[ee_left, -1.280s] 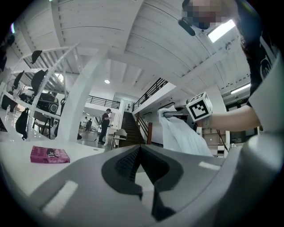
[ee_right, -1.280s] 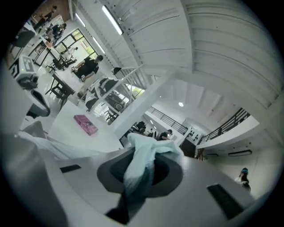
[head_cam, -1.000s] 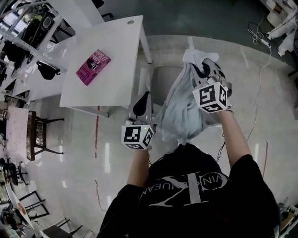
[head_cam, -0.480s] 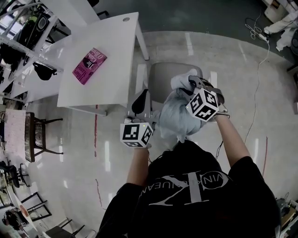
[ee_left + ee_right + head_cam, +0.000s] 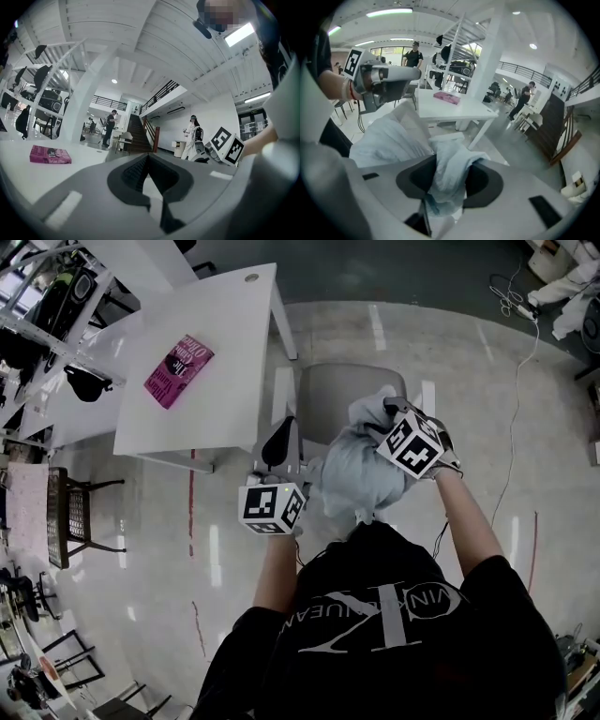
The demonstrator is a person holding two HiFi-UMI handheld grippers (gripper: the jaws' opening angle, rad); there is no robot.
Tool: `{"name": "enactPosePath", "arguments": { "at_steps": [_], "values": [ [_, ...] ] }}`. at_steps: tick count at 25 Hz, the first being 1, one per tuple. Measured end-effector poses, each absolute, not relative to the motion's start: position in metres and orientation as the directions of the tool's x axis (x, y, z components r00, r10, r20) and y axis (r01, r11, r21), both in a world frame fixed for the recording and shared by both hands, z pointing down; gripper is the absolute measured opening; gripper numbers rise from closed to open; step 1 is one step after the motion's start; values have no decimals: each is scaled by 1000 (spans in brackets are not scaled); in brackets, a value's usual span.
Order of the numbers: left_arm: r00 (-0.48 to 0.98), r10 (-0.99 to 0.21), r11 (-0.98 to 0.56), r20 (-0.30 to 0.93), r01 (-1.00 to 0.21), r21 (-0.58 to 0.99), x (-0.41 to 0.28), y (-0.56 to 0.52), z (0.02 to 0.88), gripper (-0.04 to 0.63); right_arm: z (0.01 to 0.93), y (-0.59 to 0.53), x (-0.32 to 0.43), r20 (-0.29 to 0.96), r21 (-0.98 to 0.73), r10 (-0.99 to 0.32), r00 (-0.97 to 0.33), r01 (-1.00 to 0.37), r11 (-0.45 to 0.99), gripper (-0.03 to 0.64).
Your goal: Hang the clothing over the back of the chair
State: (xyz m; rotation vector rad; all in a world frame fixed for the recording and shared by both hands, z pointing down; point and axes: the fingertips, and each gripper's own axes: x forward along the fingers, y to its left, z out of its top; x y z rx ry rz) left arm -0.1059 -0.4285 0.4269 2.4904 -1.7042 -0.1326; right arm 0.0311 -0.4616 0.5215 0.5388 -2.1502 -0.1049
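Head view shows the pale blue garment [image 5: 361, 474] in a bunched heap at the near edge of the grey chair [image 5: 333, 395], on the side where the person stands. The chair back itself is covered by the cloth, so I cannot tell exactly how the cloth sits on it. One end of the garment rises into a small lump at the right gripper [image 5: 386, 413].

In the right gripper view a fold of the garment [image 5: 450, 173] lies between the two jaws of the right gripper [image 5: 451, 161]. These jaws have just been opening. They stand spread, with the cloth loose in the gap and not squeezed. The larger part of the cloth spreads out to the left, below the jaws.

The left gripper [image 5: 281, 437] is just beside the garment on its left and points level, toward the table. In the left gripper view the jaws of the left gripper [image 5: 147, 159] are pressed together at their tips.

Beyond the chair stands a white table [image 5: 225, 352], and a pink book [image 5: 178, 369] lies flat on it, well apart from both grippers. The person's black shirt [image 5: 394, 624] fills the lower part of the head view.
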Motion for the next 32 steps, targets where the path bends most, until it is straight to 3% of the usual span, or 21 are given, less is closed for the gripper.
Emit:
{"name": "enactPosePath", "arguments": {
  "at_steps": [10, 17, 21, 32],
  "values": [
    [364, -931, -360, -2, -921, 151, -116, -416, 426, 11, 531, -454, 43, 800, 247, -413, -436, -388, 888, 169],
    [375, -927, -372, -8, -917, 143, -119, -404, 423, 11, 518, -448, 51, 752, 231, -480, -451, -501, 834, 169],
    [391, -920, -389, -14, -911, 136, -118, -397, 421, 11, 499, -447, 61, 705, 269, -560, -436, -567, 779, 65],
    [423, -906, -421, -11, -899, 118, -113, -368, 418, 11, 443, -417, 81, 496, 187, -731, -469, -764, 618, 14]
  ]
}}
